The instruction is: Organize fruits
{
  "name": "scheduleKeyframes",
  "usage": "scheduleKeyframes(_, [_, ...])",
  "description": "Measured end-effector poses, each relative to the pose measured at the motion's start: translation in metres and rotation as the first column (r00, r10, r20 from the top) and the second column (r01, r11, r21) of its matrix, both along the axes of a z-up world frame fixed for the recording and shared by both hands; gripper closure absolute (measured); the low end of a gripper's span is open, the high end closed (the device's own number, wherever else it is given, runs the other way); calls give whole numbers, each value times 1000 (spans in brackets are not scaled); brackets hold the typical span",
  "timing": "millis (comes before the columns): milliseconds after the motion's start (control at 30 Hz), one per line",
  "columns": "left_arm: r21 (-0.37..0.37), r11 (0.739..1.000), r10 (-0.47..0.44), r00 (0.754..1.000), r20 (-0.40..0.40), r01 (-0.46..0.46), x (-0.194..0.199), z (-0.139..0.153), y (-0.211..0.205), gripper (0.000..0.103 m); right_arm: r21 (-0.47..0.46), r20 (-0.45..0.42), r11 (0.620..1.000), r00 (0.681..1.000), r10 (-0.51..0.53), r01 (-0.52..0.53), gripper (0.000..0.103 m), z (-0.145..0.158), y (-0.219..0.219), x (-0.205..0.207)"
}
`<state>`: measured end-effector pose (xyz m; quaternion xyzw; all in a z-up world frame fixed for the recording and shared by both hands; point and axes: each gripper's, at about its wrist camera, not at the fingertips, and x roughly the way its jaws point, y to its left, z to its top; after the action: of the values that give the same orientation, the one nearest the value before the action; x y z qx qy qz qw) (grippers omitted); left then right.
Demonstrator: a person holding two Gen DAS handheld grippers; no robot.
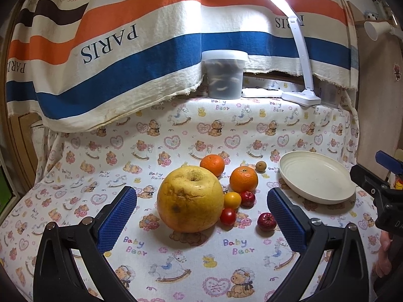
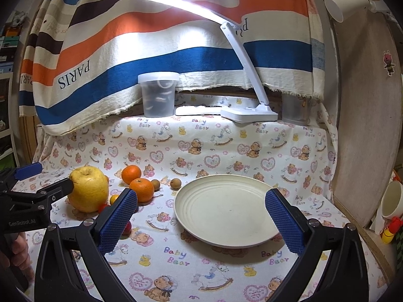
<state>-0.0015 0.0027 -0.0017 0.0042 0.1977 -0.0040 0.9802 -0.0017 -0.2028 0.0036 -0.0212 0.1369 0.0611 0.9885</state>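
A big yellow pomelo (image 1: 190, 198) sits on the bear-print cloth, straight ahead of my open left gripper (image 1: 201, 195), whose blue pads flank it. Behind it lie two oranges (image 1: 212, 165) (image 1: 243, 179), a small brown fruit (image 1: 261, 166), a yellow tomato (image 1: 232, 199), a red tomato (image 1: 228, 216) and two dark red fruits (image 1: 247, 198) (image 1: 266, 221). The empty cream plate (image 2: 226, 209) lies right of the fruits. My right gripper (image 2: 201, 196) hangs open above the plate's near side. The pomelo (image 2: 88, 192) and oranges (image 2: 141, 190) show at the left of the right wrist view.
At the back stand a lidded plastic tub (image 1: 224, 75), a lit white desk lamp (image 2: 249, 112) and a grey cup (image 2: 296, 110) under a striped hanging cloth (image 1: 126, 58). A wooden panel (image 2: 365, 113) bounds the right side, with a mug (image 2: 391, 201) beside it.
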Motion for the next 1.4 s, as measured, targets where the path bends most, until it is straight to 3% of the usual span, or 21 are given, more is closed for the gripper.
scheduleKeyframes(367, [0,1000,-6,1000,4,6,-1,1,0,0,-8,-3,1000,1000,13,-13,0,-2,2,3])
scheduleKeyframes(767, [12,1000,-16,998,69,15,-11,7,-3,0,-6,-45,999,998,44,-45,1,-5,3,6])
scheduleKeyframes(933, [7,998,69,993,96,-70,-17,8,3,0,-12,-19,999,999,51,-51,1,-4,4,2])
scheduleKeyframes(1067, [-19,999,40,994,106,-38,-19,9,7,0,-6,2,999,1000,31,-31,1,-3,2,0])
scheduleKeyframes(1233, [84,996,25,987,157,-38,-29,26,0,0,-4,41,999,998,-50,50,1,10,-5,-3])
scheduleKeyframes(1400, [65,998,-23,988,150,14,-32,55,5,0,0,89,998,994,-56,57,1,39,-9,-12])
